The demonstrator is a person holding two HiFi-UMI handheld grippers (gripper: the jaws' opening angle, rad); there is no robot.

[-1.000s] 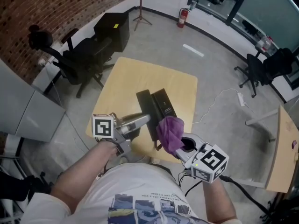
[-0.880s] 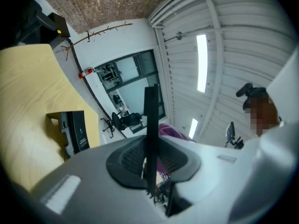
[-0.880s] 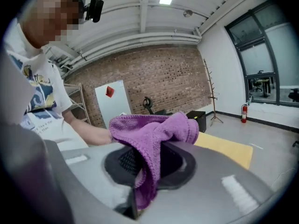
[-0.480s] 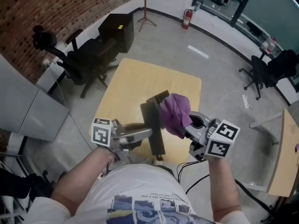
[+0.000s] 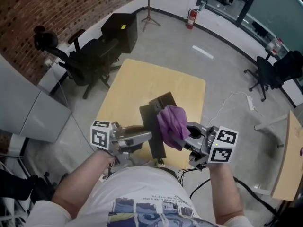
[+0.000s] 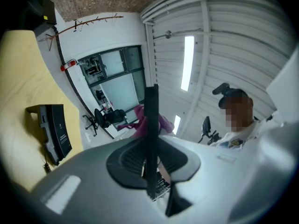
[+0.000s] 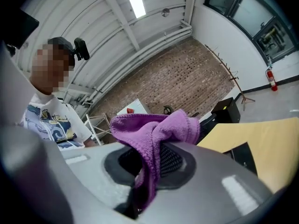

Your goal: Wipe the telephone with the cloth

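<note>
In the head view, my left gripper (image 5: 147, 136) is clamped on a long flat black piece (image 5: 154, 143), which I take for the handset, at the six o'clock edge of the square yellow wooden table (image 5: 137, 79). The black desk telephone (image 5: 163, 100) lies at the table's centre, at the handset's one o'clock. My right gripper (image 5: 185, 135) pinches the crumpled purple cloth (image 5: 173, 124) just beside the handset, at its three o'clock.

In the left gripper view, my fingers press on the handset, which shows edge-on as a thin strip. The telephone lies at nine o'clock and the cloth shows just behind the strip.

In the right gripper view, my fingers are shut on a fold of cloth, the rest bunched over the tips.

I judge the wiping is in hand. The next move calls for pressing the cloth onto the handset and drawing it lengthwise while my left holds steady.
</note>
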